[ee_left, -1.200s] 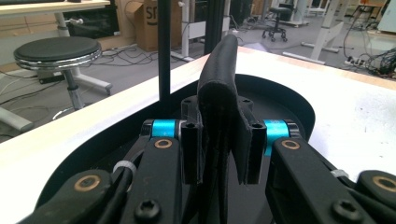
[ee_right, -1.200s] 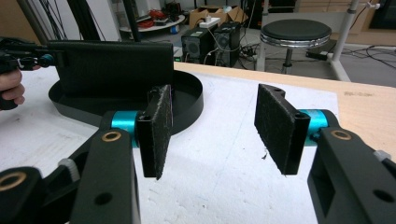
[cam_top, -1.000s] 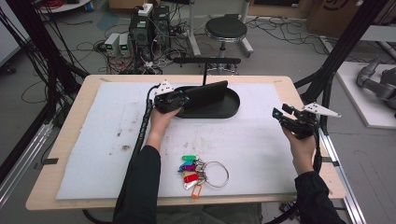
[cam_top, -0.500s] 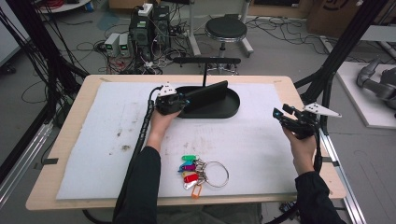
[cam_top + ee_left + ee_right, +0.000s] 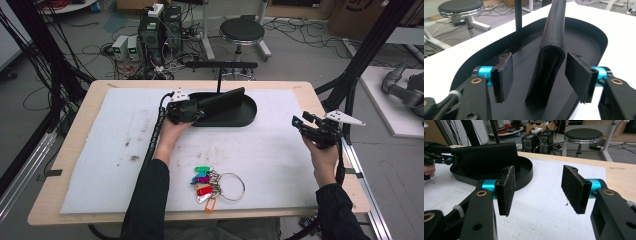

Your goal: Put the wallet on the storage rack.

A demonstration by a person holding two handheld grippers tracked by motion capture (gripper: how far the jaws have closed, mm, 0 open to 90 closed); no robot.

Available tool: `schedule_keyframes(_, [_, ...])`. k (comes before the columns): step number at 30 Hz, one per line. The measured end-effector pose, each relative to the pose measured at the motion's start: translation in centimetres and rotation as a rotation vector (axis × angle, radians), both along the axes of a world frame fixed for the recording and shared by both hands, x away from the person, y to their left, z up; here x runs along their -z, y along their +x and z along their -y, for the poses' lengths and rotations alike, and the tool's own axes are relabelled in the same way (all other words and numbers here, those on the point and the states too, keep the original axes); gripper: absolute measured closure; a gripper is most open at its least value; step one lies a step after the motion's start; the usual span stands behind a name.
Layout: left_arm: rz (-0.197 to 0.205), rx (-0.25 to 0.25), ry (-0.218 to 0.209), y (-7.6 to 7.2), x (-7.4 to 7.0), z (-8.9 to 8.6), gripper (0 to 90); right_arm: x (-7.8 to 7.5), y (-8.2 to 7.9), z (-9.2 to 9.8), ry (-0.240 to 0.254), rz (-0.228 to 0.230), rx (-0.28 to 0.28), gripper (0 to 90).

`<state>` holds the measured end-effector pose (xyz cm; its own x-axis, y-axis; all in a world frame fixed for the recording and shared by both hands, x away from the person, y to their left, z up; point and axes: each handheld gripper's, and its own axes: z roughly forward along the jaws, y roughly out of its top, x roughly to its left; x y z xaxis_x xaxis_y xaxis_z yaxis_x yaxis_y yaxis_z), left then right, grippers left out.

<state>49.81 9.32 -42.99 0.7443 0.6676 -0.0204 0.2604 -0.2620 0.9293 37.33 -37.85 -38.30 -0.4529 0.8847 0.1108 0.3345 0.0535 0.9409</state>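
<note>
Wallet [image 5: 549, 62] top cut off; key tags [image 5: 202, 182] print too small

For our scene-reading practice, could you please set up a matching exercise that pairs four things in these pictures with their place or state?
Things:
1. black wallet
2. key ring
3. left gripper
4. right gripper

Places or states:
A. lies on the white mat near the table's front edge
B. open, nothing between its jaws, over the mat's right side
C. stands on edge in the black tray
D. jaws just opened, either side of the wallet, pads not touching

Pairs: 1-C, 2-A, 3-D, 4-B
</note>
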Motion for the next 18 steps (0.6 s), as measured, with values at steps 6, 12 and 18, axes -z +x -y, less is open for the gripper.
schedule_keyframes(6, [-0.022,0.012,0.032,-1.0,-1.3,0.0,27.9,0.0,0.0,0.1,0.001,0.004,0.005,44.7])
schedule_keyframes(12, [-0.016,0.035,0.014,-3.1,-3.3,-0.6,28.0,0.0,-0.1,0.1,0.003,0.001,0.007,43.8])
schedule_keyframes(18, [0.040,0.045,-0.005,-6.1,-5.1,-1.6,29.7,0.0,-0.1,0.0,-0.004,-0.005,0.005,43.1])
